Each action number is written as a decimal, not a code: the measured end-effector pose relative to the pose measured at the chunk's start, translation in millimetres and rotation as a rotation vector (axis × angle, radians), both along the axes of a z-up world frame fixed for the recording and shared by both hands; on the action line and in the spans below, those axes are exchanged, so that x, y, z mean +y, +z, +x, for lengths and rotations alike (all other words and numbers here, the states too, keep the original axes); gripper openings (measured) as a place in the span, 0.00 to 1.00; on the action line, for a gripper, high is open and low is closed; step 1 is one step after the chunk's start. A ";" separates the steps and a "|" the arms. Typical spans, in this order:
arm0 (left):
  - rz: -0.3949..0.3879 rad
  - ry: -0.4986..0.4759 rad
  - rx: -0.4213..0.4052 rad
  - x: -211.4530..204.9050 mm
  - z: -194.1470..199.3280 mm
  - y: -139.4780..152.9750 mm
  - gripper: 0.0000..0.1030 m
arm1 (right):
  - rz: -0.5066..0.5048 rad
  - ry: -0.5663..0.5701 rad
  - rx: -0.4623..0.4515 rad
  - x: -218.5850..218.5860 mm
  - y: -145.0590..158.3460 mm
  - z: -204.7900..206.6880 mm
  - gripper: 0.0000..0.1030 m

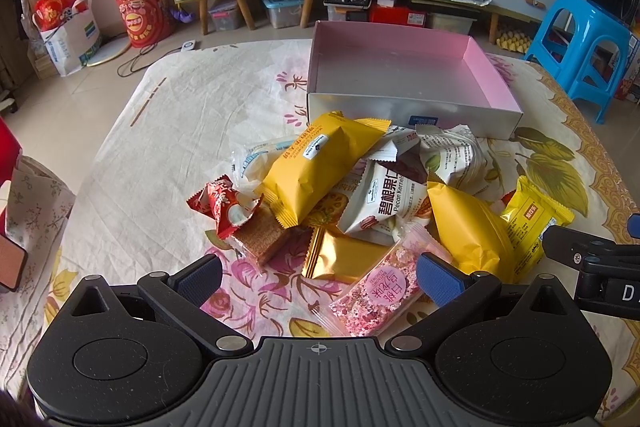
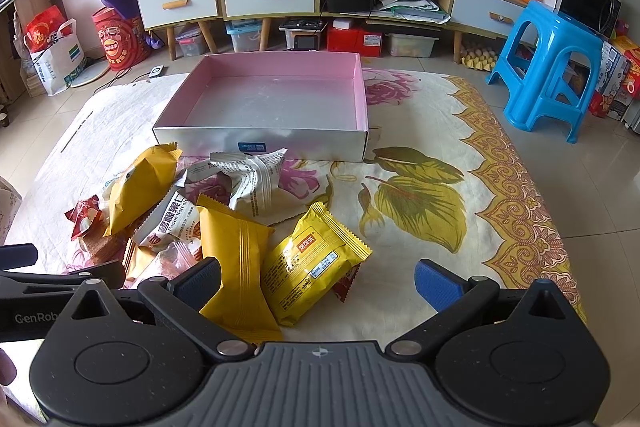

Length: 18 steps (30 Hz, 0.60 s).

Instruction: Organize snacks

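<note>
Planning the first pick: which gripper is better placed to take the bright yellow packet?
Right. The right gripper is open with the bright yellow packet just ahead of its fingers; for the left gripper it lies far off to the side.

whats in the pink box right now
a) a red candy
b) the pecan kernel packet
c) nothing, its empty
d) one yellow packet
c: the pink box shows only its bare floor in both views, while the snack pile, including the pecan kernel packet, lies on the cloth in front of it, and both the left tool and right tool are open and hold nothing.
</note>
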<state>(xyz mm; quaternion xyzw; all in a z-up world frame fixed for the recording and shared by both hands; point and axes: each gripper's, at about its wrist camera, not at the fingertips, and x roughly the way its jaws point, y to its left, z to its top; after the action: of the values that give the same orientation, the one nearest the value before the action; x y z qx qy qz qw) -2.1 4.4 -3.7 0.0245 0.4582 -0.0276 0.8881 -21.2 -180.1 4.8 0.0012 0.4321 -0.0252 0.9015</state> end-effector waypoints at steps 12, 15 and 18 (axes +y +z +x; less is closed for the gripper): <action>-0.004 0.001 0.003 -0.1 -1.2 0.9 1.00 | -0.002 0.002 0.003 1.4 -0.4 -0.5 0.92; -0.004 0.003 0.003 -0.2 -0.9 1.0 1.00 | -0.003 0.001 0.001 1.6 -0.3 -0.9 0.92; -0.008 0.006 -0.008 2.1 0.6 3.2 1.00 | -0.008 -0.001 -0.011 1.5 0.3 -1.8 0.92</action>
<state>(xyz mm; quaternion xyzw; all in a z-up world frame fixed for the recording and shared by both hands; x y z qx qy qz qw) -1.5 6.6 -0.5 0.0196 0.4546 -0.0264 0.8901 -22.9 -178.6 5.1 -0.0017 0.4272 -0.0274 0.9037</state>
